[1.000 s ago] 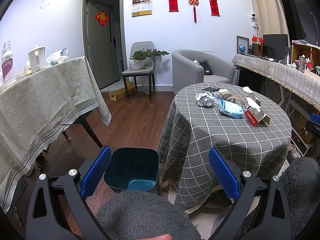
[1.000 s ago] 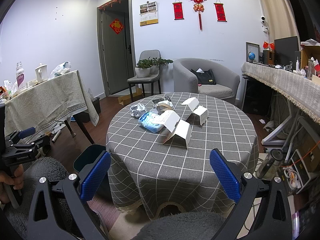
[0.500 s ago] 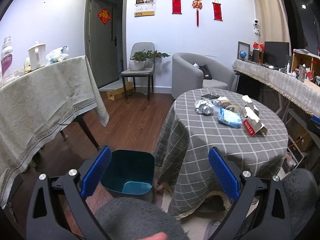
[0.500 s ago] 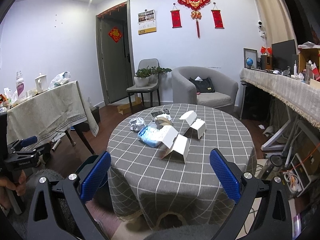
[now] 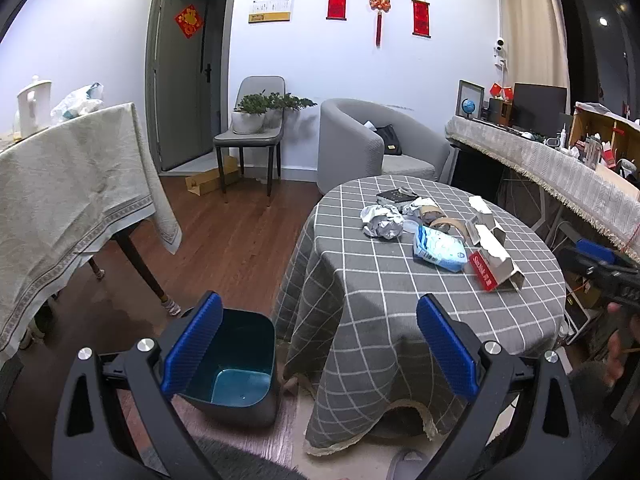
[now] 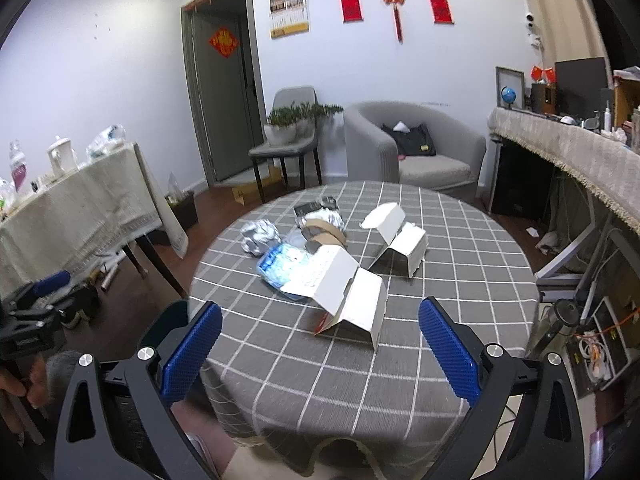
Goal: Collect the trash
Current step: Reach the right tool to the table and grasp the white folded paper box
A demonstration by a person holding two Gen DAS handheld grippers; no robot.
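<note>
A round table with a grey checked cloth [image 5: 400, 304] [image 6: 460, 280] carries the trash: a crumpled foil ball [image 5: 382, 222] [image 6: 260, 236], a blue-white plastic packet [image 5: 438, 248] [image 6: 282, 266], a tape roll [image 5: 434, 216] [image 6: 324, 234], a red-and-white opened carton [image 5: 494, 266] [image 6: 352, 300] and a second white carton [image 6: 400, 240]. A dark teal bin [image 5: 234, 364] stands on the floor left of the table. My left gripper [image 5: 318, 344] is open and empty above the bin and table edge. My right gripper [image 6: 320, 350] is open and empty over the table's near part.
A cloth-covered side table [image 5: 60, 184] with a kettle stands at left. A chair with potted plants [image 5: 252, 136] and a grey armchair [image 5: 372, 144] stand at the back. A long cluttered counter [image 5: 560, 168] runs along the right. A cardboard box [image 5: 208, 182] lies on the wooden floor.
Both grippers have risen and come forward over the table; the bin and trash now sit nearer and lower in view. Nothing was grasped.
</note>
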